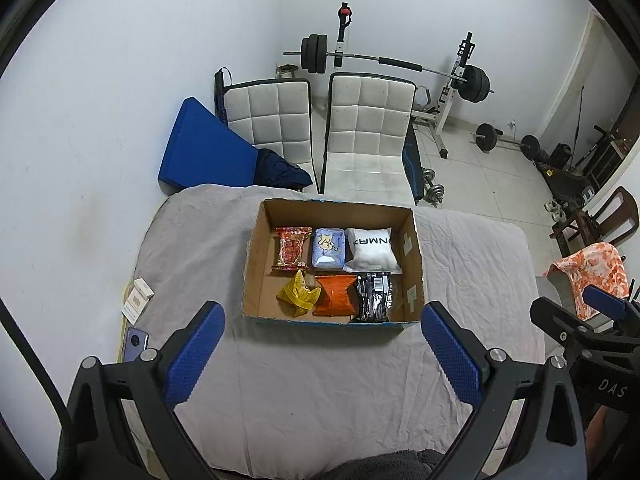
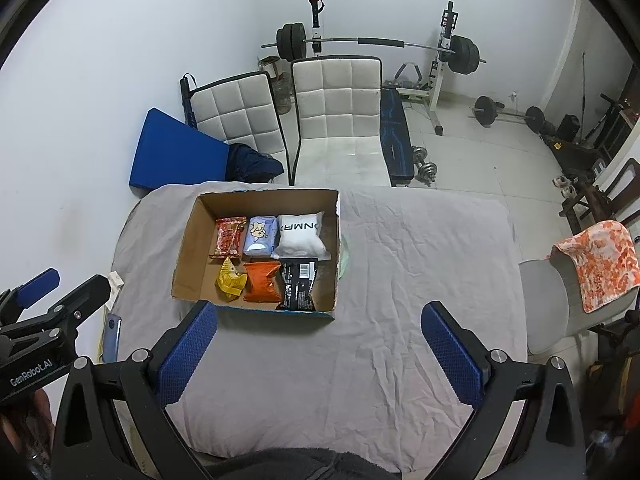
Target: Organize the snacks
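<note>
On the grey cloth (image 1: 320, 380), the snack box (image 1: 256, 264) lies beyond both released, seemingly empty hand-held grippers (image 1: 322, 344) (image 2: 320, 344).

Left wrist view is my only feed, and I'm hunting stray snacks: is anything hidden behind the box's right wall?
Observer: Yes. The right wrist view shows a flat pale green item on the grey cloth, just outside the right wall of the cardboard box. I can't tell what it is.
Operator: I only glimpse the right tool at my frame's edge. Is it carrying anything?
Observer: No. The right tool is open and empty, over the cloth in front of the box.
</note>
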Action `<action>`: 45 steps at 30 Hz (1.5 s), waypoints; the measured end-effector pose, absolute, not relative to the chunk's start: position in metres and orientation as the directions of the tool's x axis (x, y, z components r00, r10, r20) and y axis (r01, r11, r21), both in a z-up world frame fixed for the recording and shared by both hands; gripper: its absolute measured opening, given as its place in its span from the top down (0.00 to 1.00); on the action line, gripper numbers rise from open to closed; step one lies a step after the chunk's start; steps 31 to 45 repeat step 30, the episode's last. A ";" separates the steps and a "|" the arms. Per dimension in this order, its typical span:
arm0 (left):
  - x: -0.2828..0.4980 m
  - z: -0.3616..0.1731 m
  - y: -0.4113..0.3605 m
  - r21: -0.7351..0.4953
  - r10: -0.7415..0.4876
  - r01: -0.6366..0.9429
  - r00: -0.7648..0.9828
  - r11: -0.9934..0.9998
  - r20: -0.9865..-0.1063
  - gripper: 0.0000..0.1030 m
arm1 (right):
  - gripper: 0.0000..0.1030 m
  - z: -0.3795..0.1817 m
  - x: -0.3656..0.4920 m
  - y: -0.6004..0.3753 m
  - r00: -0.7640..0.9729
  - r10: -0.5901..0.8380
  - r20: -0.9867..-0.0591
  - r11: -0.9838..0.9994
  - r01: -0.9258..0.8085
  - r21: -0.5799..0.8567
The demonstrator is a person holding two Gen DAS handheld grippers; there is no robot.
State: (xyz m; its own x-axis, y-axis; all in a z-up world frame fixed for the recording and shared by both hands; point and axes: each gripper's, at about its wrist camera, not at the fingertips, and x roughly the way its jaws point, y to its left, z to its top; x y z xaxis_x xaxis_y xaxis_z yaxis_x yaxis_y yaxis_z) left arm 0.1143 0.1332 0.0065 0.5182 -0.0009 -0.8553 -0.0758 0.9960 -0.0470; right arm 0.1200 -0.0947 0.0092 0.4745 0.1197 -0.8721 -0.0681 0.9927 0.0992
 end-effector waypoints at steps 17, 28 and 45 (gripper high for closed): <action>0.109 0.013 0.135 -0.058 -0.001 -0.090 0.534 0.994 -0.845 0.02 | 0.00 0.014 0.117 -0.097 0.484 0.114 -0.868 0.993 -0.067 0.093; 0.106 0.013 0.132 -0.059 -0.009 -0.078 0.527 0.995 -0.850 0.02 | 0.00 0.014 0.117 -0.096 0.478 0.122 -0.870 0.992 -0.073 0.099; 0.106 0.013 0.132 -0.058 -0.007 -0.079 0.530 0.995 -0.848 0.02 | 0.00 0.014 0.117 -0.096 0.479 0.120 -0.870 0.993 -0.073 0.096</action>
